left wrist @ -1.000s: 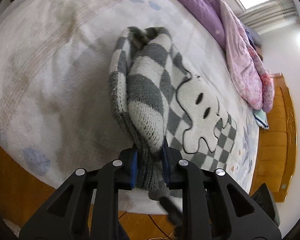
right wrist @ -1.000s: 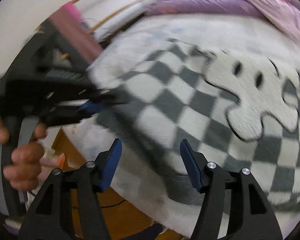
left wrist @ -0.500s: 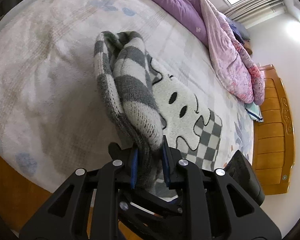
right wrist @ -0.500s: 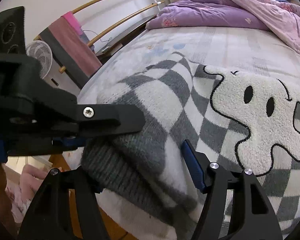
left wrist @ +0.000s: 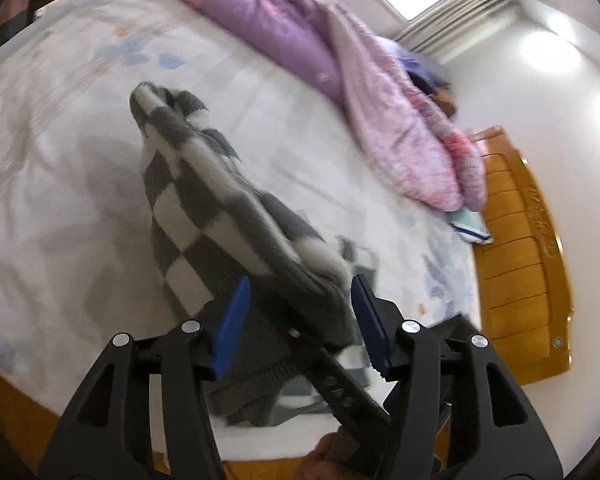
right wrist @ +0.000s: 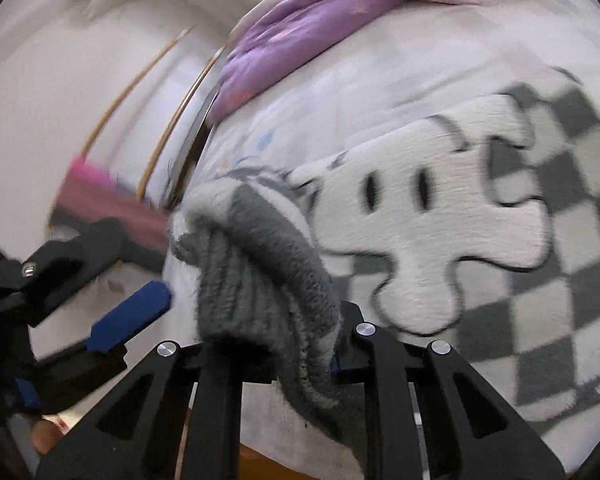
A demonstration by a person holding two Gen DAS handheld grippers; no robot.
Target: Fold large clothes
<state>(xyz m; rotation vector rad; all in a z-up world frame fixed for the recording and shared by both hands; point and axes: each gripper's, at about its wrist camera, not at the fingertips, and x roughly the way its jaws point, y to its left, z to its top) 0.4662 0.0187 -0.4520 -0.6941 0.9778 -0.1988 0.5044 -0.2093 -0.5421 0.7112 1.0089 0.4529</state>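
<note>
Pale bed (left wrist: 60, 184) under a checkered sweater (left wrist: 220, 220). Left gripper (left wrist: 300, 320) gaping, holding nothing, sleeve running lengthwise ahead between its jaws. Right gripper (right wrist: 272, 360) clamped on the ribbed cuff (right wrist: 252, 280), nearer for the fold across the ghost patch (right wrist: 420, 216).

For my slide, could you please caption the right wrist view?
Right hand-held gripper clamps the checkered sweater's bunched edge on the bed.
</note>
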